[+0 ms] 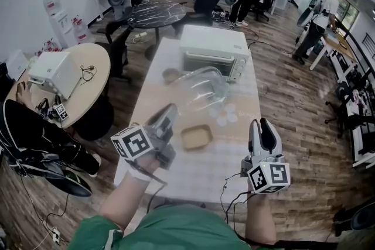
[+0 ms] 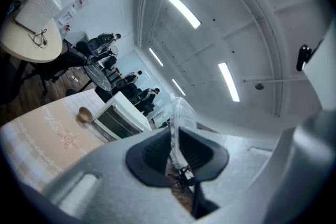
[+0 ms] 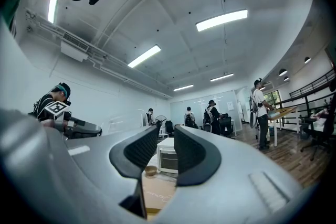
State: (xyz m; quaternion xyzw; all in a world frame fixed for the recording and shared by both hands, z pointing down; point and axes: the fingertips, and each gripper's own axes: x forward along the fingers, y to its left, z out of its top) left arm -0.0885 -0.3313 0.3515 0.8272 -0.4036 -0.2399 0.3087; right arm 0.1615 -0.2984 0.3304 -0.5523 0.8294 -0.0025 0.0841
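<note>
Clear plastic container [image 1: 202,88], the only one of its kind, hangs lifted over the middle of the table [image 1: 234,155], gripped by its thin rim in the left tool [image 1: 170,111]. The left gripper view shows this tool [image 2: 174,139] with both jaws pressed together on that sheet-thin edge, and the see-through wall [image 2: 181,113] rises beyond the pads. Through the wall only the table's pale cloth shows. The right tool [image 1: 263,126] stands upright near the table's near right corner, well apart from the container. In its own view [image 3: 167,144] the two jaws stand a narrow gap apart with nothing between them. There are two tools in all, one in each hand. One shallow square brown tray [image 1: 196,137] lies on the cloth between the tools, just beside the left one, its floor a plain brown. A small cluster of pale round discs [image 1: 225,115] lies right of the container, too faint to count. One small round brown bowl [image 1: 171,75] sits beyond, its inside too small to read. One white oven [image 1: 214,50] stands at the far end with its dark glass door shut, hiding what is inside.
</note>
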